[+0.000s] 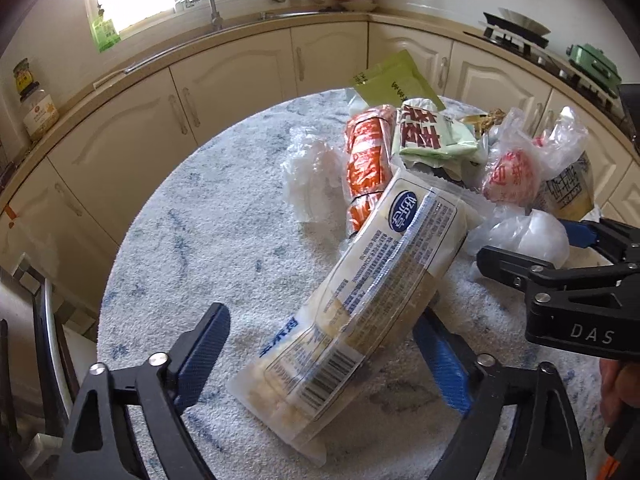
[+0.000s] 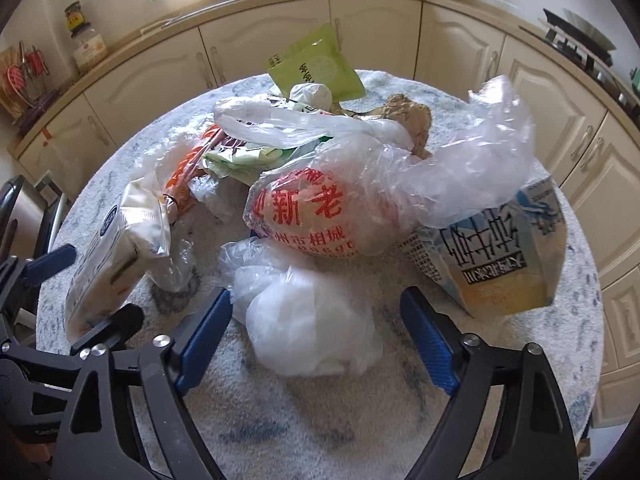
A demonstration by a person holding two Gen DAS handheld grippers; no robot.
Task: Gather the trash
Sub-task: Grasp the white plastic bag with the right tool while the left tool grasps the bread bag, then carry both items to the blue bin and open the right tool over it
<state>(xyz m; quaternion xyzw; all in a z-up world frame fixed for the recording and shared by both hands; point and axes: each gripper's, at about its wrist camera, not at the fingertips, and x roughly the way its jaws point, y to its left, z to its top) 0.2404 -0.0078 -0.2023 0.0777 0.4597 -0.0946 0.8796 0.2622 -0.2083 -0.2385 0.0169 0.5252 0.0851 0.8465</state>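
two grippers work over one round table point(image 1: 208, 216) with a speckled white and blue top, heaped with trash. counted on it: one long white snack packet point(image 1: 384, 280) with a blue oval logo, a barcode and dense blue print too small to read; one orange and white wrapper point(image 1: 366, 160); one green pouch point(image 2: 316, 66) at the far edge; one pale green packet point(image 1: 432, 132) with big dark red characters; one milk carton point(image 2: 504, 252) on the right, lying tilted, with large dark characters; one clear bag printed in red characters point(image 2: 312, 212) in the middle; one crumpled white plastic bag point(image 2: 308, 328) nearest; one more crumpled clear bag point(image 1: 308, 168) on the left. the left gripper point(image 1: 320, 344) stands partly open astride the near end of the snack packet, whose right edge lies against the right blue pad while the left pad is clear of it, so nothing is clamped. the right gripper point(image 2: 320, 320) is likewise partly open around the white plastic bag, its left pad touching the bag, the right pad apart. the right gripper's body reads "das" in the left view. behind run cream cabinets point(image 1: 224, 92), a sink tap point(image 1: 214, 12), a jar point(image 1: 36, 108) and a hob point(image 1: 516, 32).
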